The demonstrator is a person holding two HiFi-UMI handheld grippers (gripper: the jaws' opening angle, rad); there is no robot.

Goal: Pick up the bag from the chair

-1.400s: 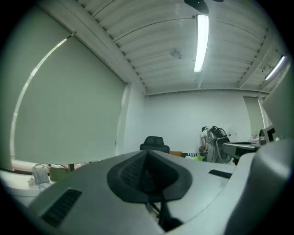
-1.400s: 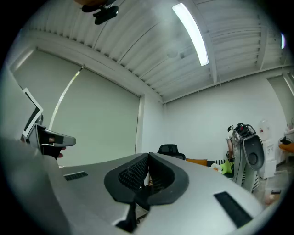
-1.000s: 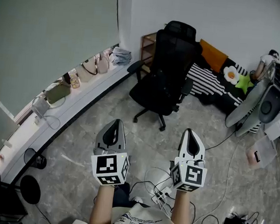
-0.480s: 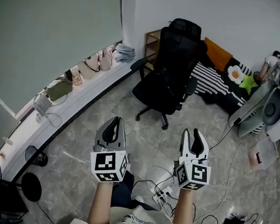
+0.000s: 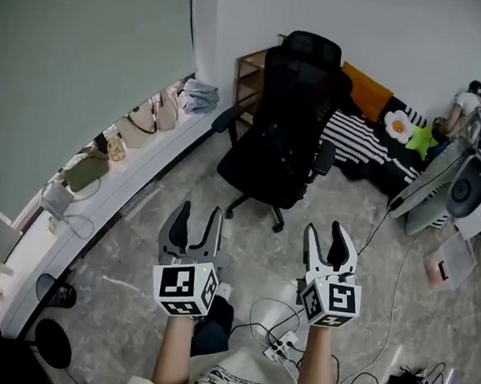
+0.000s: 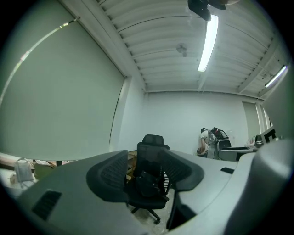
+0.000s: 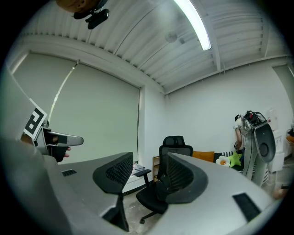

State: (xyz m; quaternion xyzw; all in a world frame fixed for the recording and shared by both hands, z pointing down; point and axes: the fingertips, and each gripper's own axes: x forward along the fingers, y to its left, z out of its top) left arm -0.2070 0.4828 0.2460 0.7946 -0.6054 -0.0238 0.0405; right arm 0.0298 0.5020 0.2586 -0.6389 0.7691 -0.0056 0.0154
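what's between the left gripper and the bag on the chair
Only bare grey floor, in the head view; nothing stands between the open left gripper and the black chair whose seat holds the bag.

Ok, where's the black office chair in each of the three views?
Head view: black office chair, upper centre of the picture.
Left gripper view: chair low centre, between the open jaws.
Right gripper view: chair low centre, partly behind one jaw.
Shared landmark: wooden shelf beside it.
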